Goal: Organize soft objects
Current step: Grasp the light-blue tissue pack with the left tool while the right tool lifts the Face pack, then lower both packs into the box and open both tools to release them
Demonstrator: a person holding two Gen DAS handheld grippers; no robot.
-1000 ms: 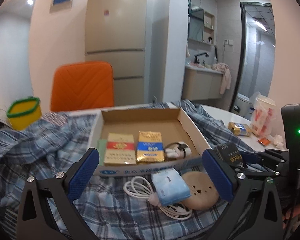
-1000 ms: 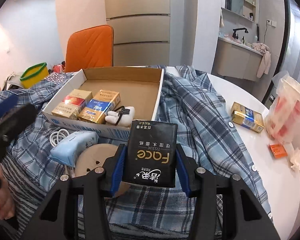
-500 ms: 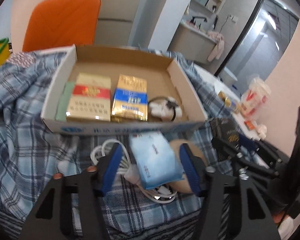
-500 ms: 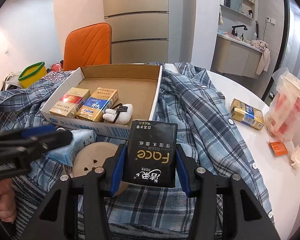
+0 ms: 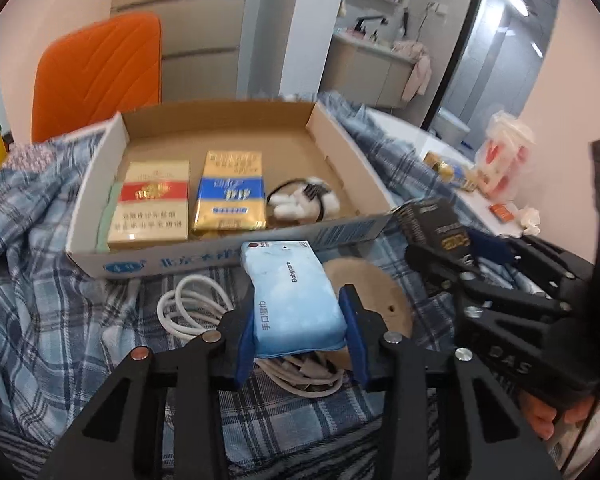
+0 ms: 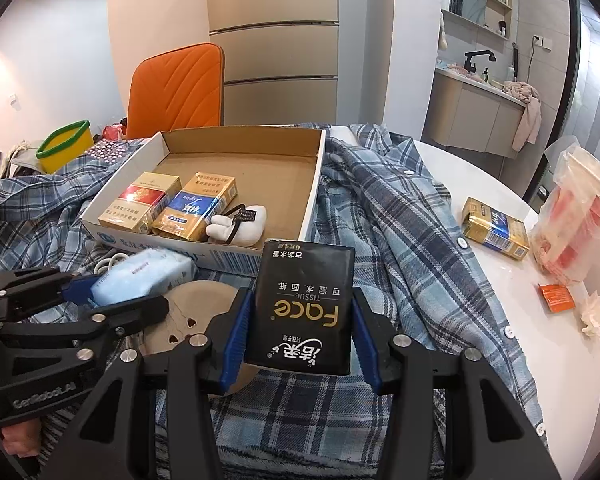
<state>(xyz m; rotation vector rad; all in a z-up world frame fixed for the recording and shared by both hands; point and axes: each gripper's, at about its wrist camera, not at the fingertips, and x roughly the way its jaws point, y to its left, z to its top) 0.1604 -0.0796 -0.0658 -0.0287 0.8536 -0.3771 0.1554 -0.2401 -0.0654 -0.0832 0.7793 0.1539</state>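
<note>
The left hand-held gripper (image 5: 300, 340) is clenched on a soft pale-blue pack of wet wipes (image 5: 292, 300), its blue pads pressing the pillowy plastic sides. The pack lies just in front of the near wall of a shallow cardboard box (image 5: 236, 258), over a coil of white cable (image 5: 188, 308) and beside a round tan wooden disc (image 5: 374, 296) with small holes.

The right hand-held gripper (image 6: 300, 340) grasps a flat black pack of tissues (image 6: 304, 304) with gold lettering, glossy and rectangular, held upright between its blue pads, near the box's near right corner.

Inside the box, along the near wall, lie a stiff cream and red carton (image 5: 152, 204), a shiny gold and blue carton (image 5: 230, 196), and a fluffy white plush piece with a black elastic band (image 5: 304, 202). The rest of the brown cardboard floor is bare.

Box and loose things rest on a rumpled blue plaid shirt (image 6: 384, 216) with white buttons, spread over a smooth white round counter (image 6: 540, 344). On the bare counter to the right sit another gold and blue carton (image 6: 494, 228), a crinkled clear plastic bag with red contents (image 6: 576, 216), a small orange sachet (image 6: 556, 296) and a crumpled white tissue (image 6: 594, 314). Far left stands a yellow tub with a green rim (image 6: 62, 150), and behind the box a quilted orange chair back (image 6: 178, 88).
</note>
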